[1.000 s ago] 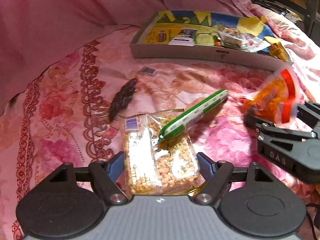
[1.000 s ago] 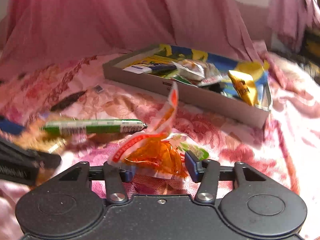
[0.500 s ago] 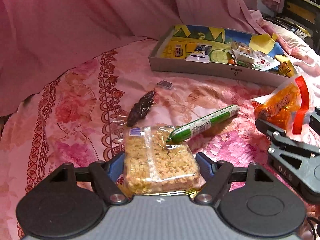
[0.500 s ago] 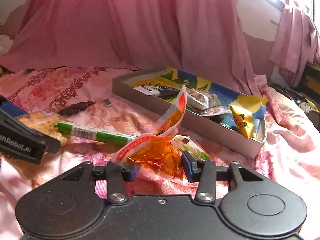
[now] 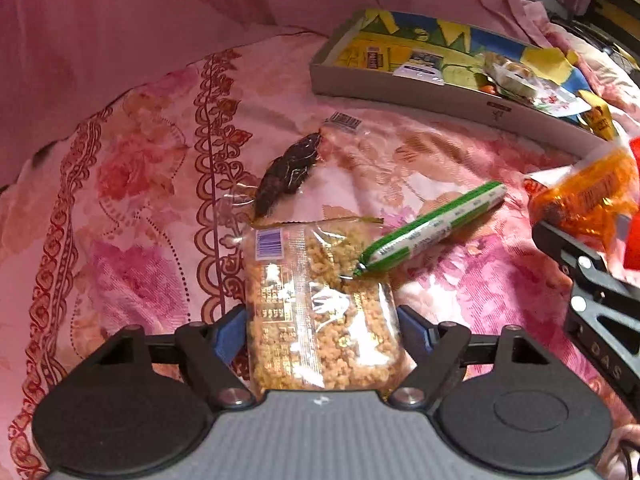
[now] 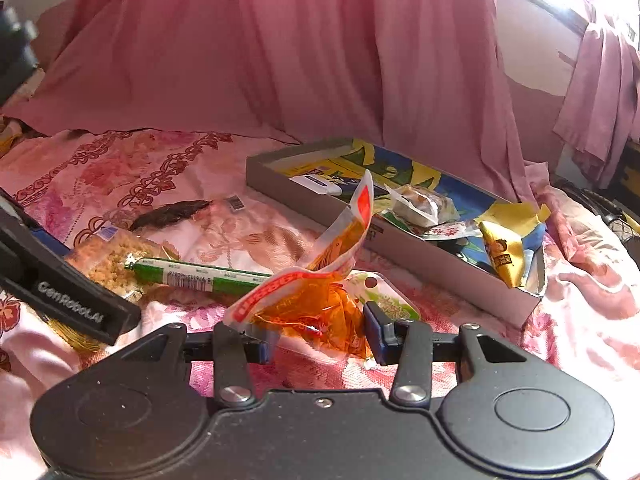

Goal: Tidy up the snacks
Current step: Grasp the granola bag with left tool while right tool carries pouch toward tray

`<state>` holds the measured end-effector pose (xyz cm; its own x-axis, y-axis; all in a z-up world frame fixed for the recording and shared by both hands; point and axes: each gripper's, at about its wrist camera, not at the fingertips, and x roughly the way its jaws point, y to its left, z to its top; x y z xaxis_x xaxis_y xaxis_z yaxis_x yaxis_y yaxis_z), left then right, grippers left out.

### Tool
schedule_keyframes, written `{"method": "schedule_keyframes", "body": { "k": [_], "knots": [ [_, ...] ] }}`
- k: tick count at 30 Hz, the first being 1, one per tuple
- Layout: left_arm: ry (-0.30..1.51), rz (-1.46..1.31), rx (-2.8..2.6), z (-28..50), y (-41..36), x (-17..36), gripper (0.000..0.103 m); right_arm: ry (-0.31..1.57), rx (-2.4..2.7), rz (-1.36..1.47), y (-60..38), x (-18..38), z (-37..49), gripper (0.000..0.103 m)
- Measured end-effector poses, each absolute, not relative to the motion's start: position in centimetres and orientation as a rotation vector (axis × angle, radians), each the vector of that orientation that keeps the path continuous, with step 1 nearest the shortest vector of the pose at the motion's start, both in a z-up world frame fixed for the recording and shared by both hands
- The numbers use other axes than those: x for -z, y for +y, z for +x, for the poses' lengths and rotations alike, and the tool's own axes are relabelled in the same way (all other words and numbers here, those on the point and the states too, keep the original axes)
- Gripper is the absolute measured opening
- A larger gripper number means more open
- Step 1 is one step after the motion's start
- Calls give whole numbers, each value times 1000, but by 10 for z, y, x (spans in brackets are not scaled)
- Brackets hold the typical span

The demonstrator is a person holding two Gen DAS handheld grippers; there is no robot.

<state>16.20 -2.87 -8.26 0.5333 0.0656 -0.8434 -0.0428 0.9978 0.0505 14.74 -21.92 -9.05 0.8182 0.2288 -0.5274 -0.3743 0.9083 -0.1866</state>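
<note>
At the far left of the left wrist view, the floral pink bedspread (image 5: 132, 184) is lying bare, and just beyond the left gripper a dark dried snack in clear wrap (image 5: 286, 172) is resting on it with its long axis running away and slightly rightward. The left gripper (image 5: 322, 330) is pinching the clear pack of golden puffed grains (image 5: 320, 308) across its width, blue pads pressing on both long edges, so the pack's long axis is pointing straight ahead along the fingers. A green and white sausage stick (image 5: 434, 226) is lying with its near tip touching the pack's far right corner and its long axis slanting up and to the right, toward the grey cardboard tray (image 5: 440, 98) that is sitting well beyond, up and right of both tools. Farther right, the right gripper (image 6: 320, 330) is closing on a crumpled orange and red snack bag (image 6: 312, 308), whose upper flap is standing up in front of the tray in that view. The tray (image 6: 400, 248) is already holding several packets and is lying ahead and right of the right gripper, so that arm looks the nearer one; the left would probably be carrying its pack forward and rightward, over the sausage stick.
</note>
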Motion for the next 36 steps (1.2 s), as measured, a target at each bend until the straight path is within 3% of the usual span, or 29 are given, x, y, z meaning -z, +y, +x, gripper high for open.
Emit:
{"method": "schedule_keyframes", "body": {
  "k": [4,23,36],
  "knots": [
    [1002,11,-66,163,-26,83,78,512,-341,-297,-217,90,146,46],
    [726,11,-148,159,-38,23,78,332,-381,-222,-220,47,129,46],
    [637,43,-52,189,-67,-12,78,271,-289,-144,-249,26,146,46]
  ]
}}
